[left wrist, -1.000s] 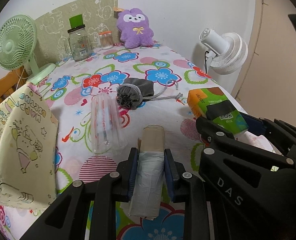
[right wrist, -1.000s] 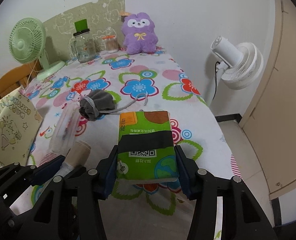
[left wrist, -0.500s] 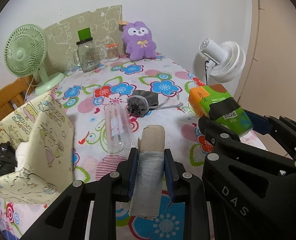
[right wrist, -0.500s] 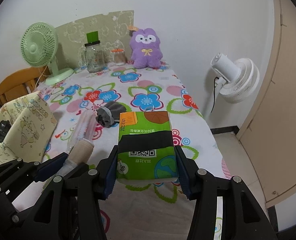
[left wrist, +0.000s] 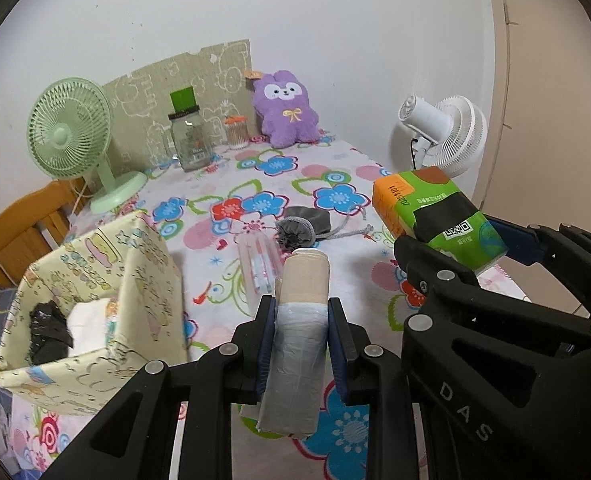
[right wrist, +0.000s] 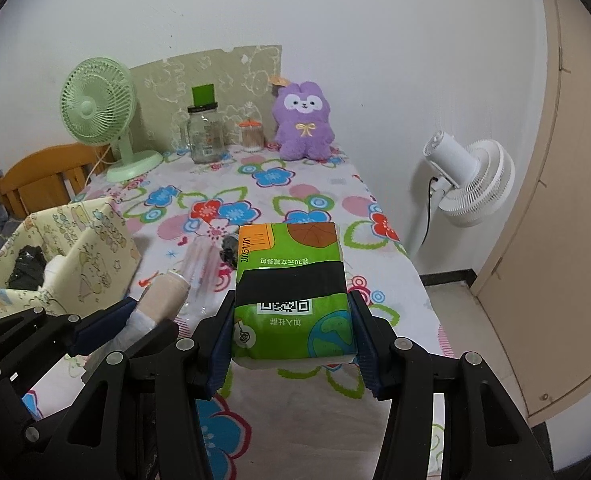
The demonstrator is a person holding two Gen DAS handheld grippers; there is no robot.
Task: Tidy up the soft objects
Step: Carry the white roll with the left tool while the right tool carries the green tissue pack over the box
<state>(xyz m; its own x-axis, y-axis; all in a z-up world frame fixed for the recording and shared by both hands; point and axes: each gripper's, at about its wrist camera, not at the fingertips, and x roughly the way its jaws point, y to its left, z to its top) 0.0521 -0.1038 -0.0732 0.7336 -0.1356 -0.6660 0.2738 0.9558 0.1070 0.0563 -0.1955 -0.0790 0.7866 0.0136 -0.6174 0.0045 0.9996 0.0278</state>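
Observation:
My left gripper (left wrist: pixel 300 312) is shut on a roll of grey-white bags on a beige core (left wrist: pixel 295 352), held above the flowered table (left wrist: pixel 335 160). My right gripper (right wrist: pixel 291 308) is shut on a green tissue pack (right wrist: pixel 291 264), also off the table, to the right of the roll. A yellow patterned box (left wrist: pixel 95 368) stands at the left; something black and something white lie inside. A grey drawstring pouch (left wrist: pixel 299 224) and a clear plastic pack (left wrist: pixel 257 264) lie on the table beyond the roll. A purple plush (left wrist: pixel 287 116) sits against the far wall.
At the back stand a green desk fan (left wrist: pixel 71 136), a glass jar (left wrist: pixel 189 140) and a small orange-lidded jar (left wrist: pixel 236 132). A white floor fan (right wrist: pixel 467 180) stands right of the table, a beige door (right wrist: pixel 555 200) beyond it. A wooden chair (left wrist: pixel 19 224) is at the left.
Both grippers have risen and drawn back from the table, each keeping its hold. The table looks farther off and the yellow box has come fully into view at the left.

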